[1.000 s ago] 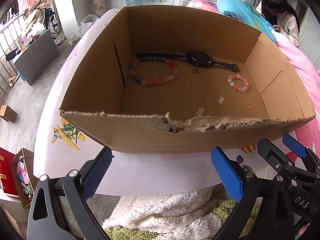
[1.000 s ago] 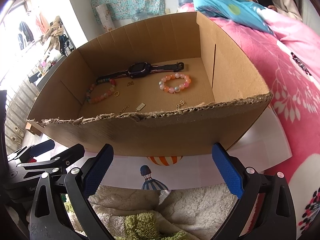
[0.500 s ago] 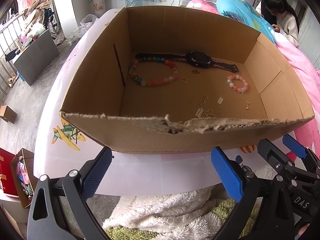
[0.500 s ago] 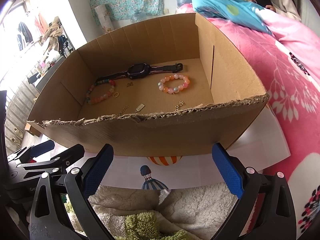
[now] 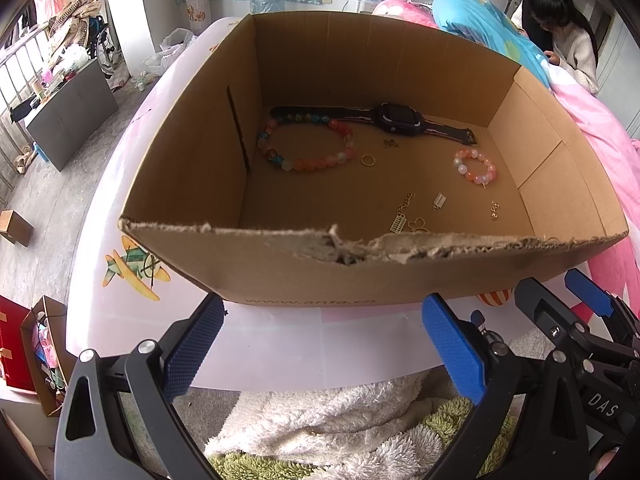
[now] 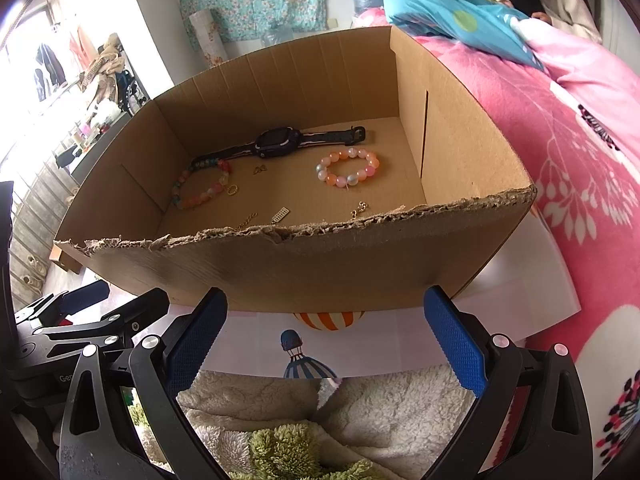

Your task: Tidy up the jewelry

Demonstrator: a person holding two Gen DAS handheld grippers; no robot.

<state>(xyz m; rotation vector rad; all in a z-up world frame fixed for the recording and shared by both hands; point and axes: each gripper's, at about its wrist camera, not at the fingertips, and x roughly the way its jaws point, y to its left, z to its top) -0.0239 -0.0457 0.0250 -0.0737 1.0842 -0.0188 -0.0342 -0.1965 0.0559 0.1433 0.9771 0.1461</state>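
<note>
Left wrist view: the left gripper (image 5: pixel 322 342) hangs spread wide and holds nothing, just short of the torn near wall of a cardboard box (image 5: pixel 400 276) that stands on a white table (image 5: pixel 280 332) printed with a small airplane. On the box floor, a dark smartwatch (image 5: pixel 394 118) lies stretched along the far wall. A long multicolour bead bracelet (image 5: pixel 306 146) sits toward the far left corner, its far edge touching the watch strap. A gold ring (image 5: pixel 367 160) lies just beside that bracelet, and a small gold clasp (image 5: pixel 390 143) lies near the watch face. A smaller pink-and-orange bead bracelet (image 5: pixel 475 166) rests toward the right wall. Gold chain pieces (image 5: pixel 404 216) lie close to the near wall. The right gripper (image 5: pixel 560 308) shows at the lower right, also outside the box.

Right wrist view: the right gripper (image 6: pixel 326 338), fingers parted and bare, hovers before the same near wall (image 6: pixel 320 264). The smartwatch (image 6: pixel 278 143) lies along the far wall, the smaller bracelet (image 6: pixel 347 168) toward the right wall, the long bracelet (image 6: pixel 202 186) toward the left wall. A pink floral blanket (image 6: pixel 580 152) lies beside the box on the right.
</note>
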